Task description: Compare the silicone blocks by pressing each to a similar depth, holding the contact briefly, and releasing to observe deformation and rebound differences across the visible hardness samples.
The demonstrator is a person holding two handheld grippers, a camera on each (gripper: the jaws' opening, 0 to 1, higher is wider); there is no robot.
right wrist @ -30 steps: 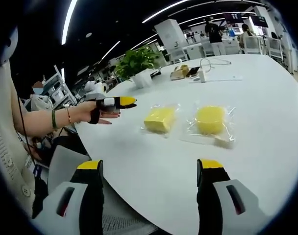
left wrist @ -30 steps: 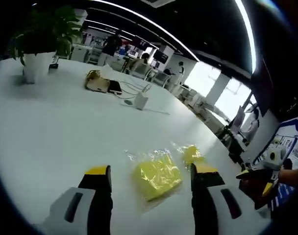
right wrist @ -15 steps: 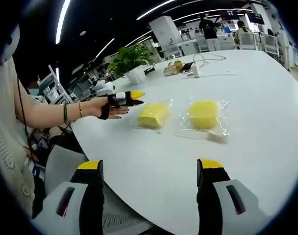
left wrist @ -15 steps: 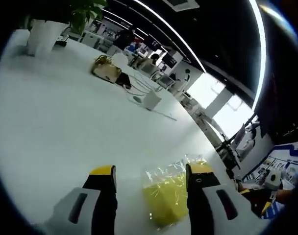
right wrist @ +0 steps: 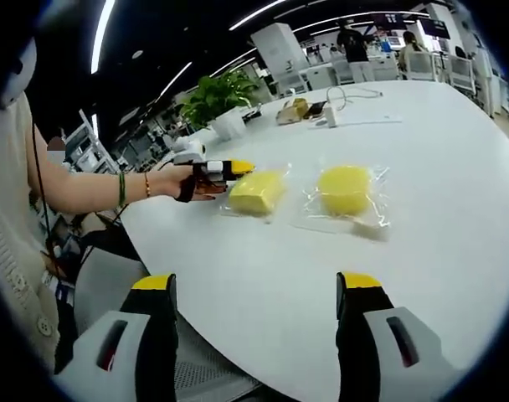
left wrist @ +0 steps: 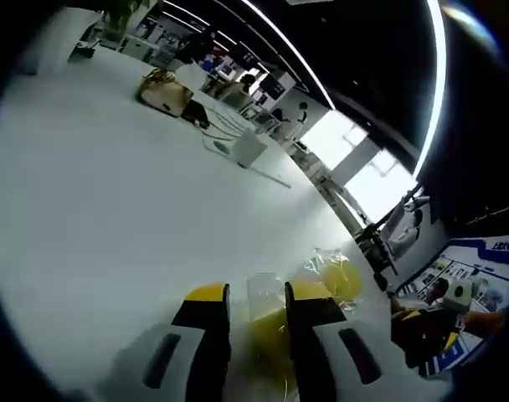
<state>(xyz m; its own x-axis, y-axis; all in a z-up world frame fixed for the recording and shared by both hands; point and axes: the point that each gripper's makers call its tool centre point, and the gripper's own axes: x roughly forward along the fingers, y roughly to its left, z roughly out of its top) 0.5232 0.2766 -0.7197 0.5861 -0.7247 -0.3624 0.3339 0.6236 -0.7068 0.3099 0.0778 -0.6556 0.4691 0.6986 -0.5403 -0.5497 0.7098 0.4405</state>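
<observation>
Two yellow silicone blocks in clear plastic bags lie on the white table (right wrist: 422,159). The square block (right wrist: 256,190) (left wrist: 269,328) sits between my left gripper's (left wrist: 258,293) jaws, which have drawn in close on its sides. From the right gripper view, the left gripper (right wrist: 225,170), held by a person's hand, meets that block's left edge. The round block (right wrist: 344,188) (left wrist: 338,276) lies just beyond it, untouched. My right gripper (right wrist: 256,286) stands open well short of both blocks, above the table's near edge, with nothing between its fingers.
A potted plant (right wrist: 217,99) stands at the table's far side. A tan bag (left wrist: 161,90), a white box (left wrist: 248,149) and cables lie farther along the table. The person's forearm (right wrist: 87,197) reaches in from the left. People and desks fill the background.
My left gripper's jaws have narrowed around the square block and the gripper has moved in closer. The right gripper has kept still and open.
</observation>
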